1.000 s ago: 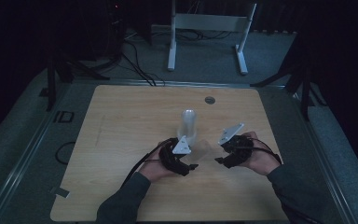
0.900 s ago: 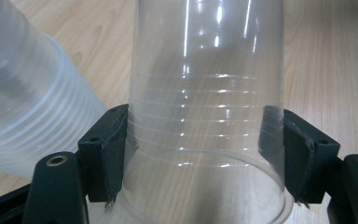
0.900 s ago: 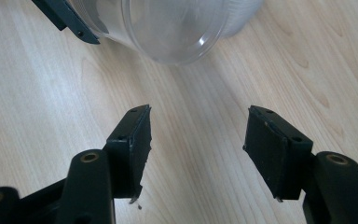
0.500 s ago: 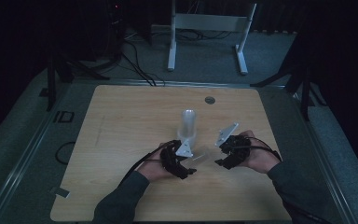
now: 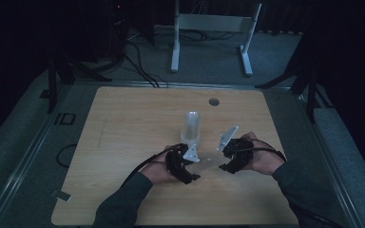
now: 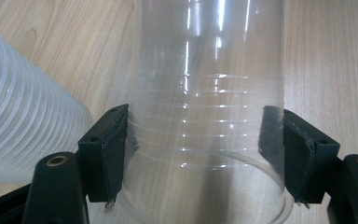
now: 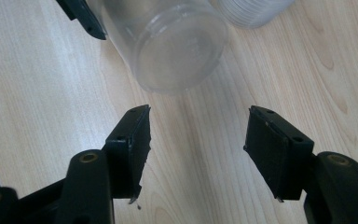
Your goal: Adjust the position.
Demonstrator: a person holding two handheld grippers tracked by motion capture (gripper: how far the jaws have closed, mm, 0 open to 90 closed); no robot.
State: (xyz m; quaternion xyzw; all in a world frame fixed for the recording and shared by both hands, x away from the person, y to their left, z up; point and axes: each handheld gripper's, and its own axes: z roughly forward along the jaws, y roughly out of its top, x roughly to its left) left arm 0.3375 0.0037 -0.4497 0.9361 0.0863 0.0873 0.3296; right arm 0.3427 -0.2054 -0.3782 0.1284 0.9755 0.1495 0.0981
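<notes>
high view: fixed above the person's side, faces forward and down, takes in the whole table (image 5: 123, 118) from afar | left gripper view: looks along its jaws, very close on the clear cup (image 6: 209, 107) | right gripper view: close, angled down at that cup's base (image 7: 179, 51) — shared with the left view, as is the ribbed stack (image 6: 23, 126).

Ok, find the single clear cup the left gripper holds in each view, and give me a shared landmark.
High view: the cup lies low on the table, faint, between the two grippers, just below the stack.
Left gripper view: it runs up the middle, between the black fingers.
Right gripper view: top centre, its round base facing the camera.
Shared landmark: the ribbed cup stack, at left in the left gripper view and top right in the right gripper view.
</notes>
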